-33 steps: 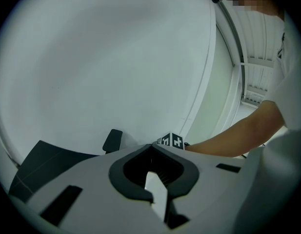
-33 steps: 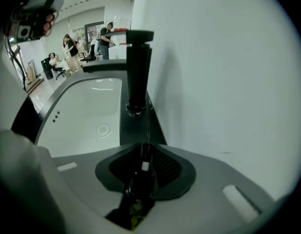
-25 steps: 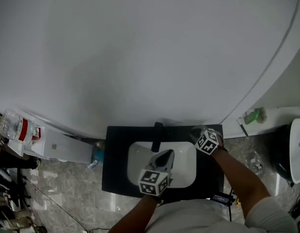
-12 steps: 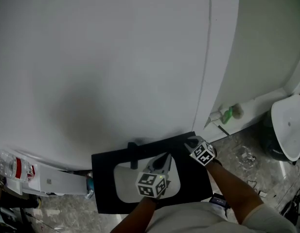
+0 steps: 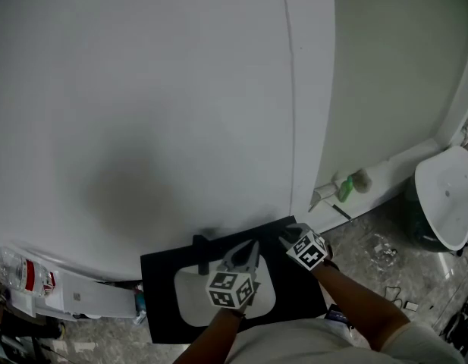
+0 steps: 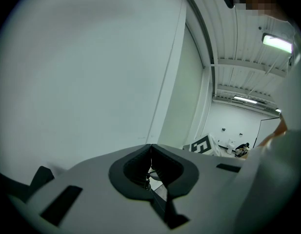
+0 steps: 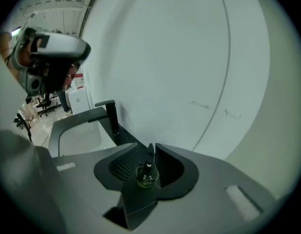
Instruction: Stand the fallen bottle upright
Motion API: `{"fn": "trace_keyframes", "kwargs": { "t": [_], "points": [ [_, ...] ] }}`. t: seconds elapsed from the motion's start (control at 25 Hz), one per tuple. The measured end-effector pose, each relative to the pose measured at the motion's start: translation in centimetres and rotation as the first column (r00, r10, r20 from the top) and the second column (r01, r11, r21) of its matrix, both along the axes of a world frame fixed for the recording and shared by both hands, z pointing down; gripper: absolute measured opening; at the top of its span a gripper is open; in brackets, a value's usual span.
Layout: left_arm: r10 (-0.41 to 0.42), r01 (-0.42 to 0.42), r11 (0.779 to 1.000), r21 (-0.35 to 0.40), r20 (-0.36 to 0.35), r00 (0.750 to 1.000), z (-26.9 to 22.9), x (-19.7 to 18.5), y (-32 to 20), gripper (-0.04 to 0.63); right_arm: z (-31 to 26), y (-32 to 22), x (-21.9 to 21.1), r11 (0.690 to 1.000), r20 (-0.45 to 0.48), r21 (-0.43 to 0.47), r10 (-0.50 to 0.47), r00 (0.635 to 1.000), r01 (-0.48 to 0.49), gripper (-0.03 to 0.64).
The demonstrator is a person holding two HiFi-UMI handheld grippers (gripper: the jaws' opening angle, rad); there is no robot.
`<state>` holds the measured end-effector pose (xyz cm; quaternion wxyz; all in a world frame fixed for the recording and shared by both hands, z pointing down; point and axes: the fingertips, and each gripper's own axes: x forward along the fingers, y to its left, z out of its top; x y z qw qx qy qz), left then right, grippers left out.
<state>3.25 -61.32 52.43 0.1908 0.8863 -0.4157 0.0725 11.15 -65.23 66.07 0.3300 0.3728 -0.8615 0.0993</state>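
A small round greenish bottle (image 7: 146,174) with a pale cap shows upright in the gap low between my right gripper's (image 7: 152,147) jaws. Those jaws are opening and the pads do not press on the bottle. In the head view the right gripper (image 5: 288,237) hovers over the black counter's (image 5: 161,279) right rear corner, and the bottle is hidden there. My left gripper (image 5: 247,247) hangs above the white sink (image 5: 190,300). In its own view the left gripper (image 6: 150,146) has its tips together with nothing held.
A black faucet (image 7: 111,115) stands behind the sink against the white wall. A green bottle (image 5: 345,188) lies on a ledge to the right, and a white basin (image 5: 446,203) stands at the far right. A white unit (image 5: 74,298) with clear containers sits at the left.
Both grippers have lifted off the counter and shifted left in the head view. That view has swung, so the counter sits lower and further left.
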Motion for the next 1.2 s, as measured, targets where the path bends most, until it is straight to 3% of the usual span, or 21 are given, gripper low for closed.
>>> {"fn": "trace_keyframes", "kwargs": {
  "t": [0.08,0.28,0.48,0.72,1.2],
  "points": [
    [-0.005,0.005,1.000,0.021,-0.006,1.000,-1.1,-0.1,-0.2,0.008,-3.8,0.3,-0.5,0.999,0.070,0.041,0.003,0.998,-0.006,0.104],
    [-0.056,0.056,0.995,0.081,-0.004,0.998,-5.4,-0.7,-1.7,0.008,-17.1,0.5,-1.7,0.973,0.265,0.223,0.003,0.964,-0.065,0.003],
    [-0.106,0.107,0.983,0.151,-0.014,0.994,-10.3,-1.3,-3.0,0.008,-25.9,1.7,-3.0,0.939,0.390,0.321,-0.014,0.921,-0.122,0.002],
    [-0.084,0.089,0.974,0.210,-0.033,0.996,-13.5,-0.5,-2.5,0.008,-27.2,3.1,-4.2,0.949,0.446,0.296,-0.037,0.894,-0.108,0.000],
    [-0.056,0.060,0.972,0.226,-0.023,0.998,-14.3,0.4,-1.6,0.008,-27.9,4.0,-4.0,0.947,0.475,0.292,-0.024,0.880,-0.132,0.000]
  ]
}}
